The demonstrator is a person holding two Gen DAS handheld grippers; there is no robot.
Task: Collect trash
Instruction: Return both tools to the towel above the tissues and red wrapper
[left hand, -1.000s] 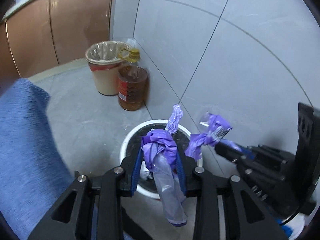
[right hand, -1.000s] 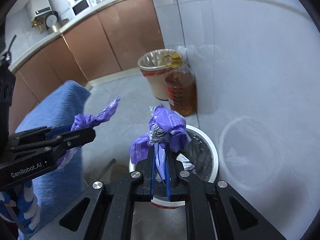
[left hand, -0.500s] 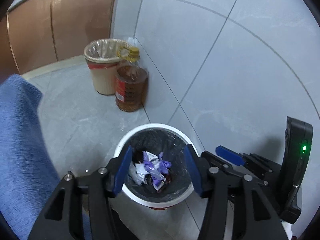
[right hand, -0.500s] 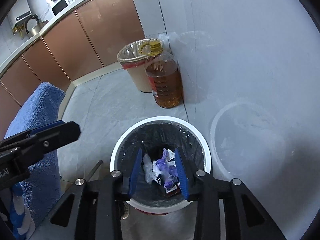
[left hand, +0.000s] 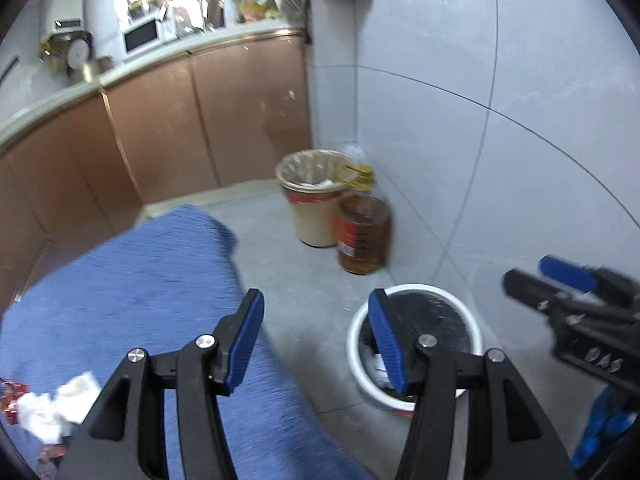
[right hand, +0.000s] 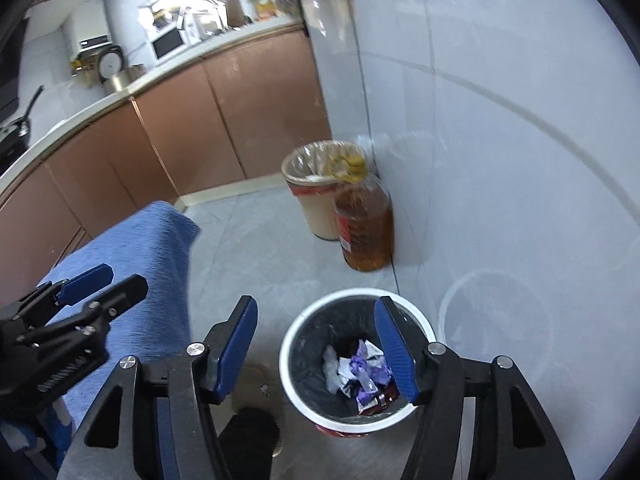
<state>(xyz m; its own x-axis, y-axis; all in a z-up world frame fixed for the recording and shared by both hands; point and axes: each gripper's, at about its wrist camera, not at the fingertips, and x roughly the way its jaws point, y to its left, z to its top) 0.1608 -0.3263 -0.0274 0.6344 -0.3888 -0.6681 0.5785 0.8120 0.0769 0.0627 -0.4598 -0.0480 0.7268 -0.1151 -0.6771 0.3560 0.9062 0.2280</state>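
Below right gripper fingers, binned wrappers

Grey tiled floor occupies frame centre. Pale grey tiled wall fills the right. Brown cabinets run along the upper left beneath a light countertop carrying a microwave.

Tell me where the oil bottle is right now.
The oil bottle stands on the floor against the tiled wall, touching the beige bin, beyond the white trash can.
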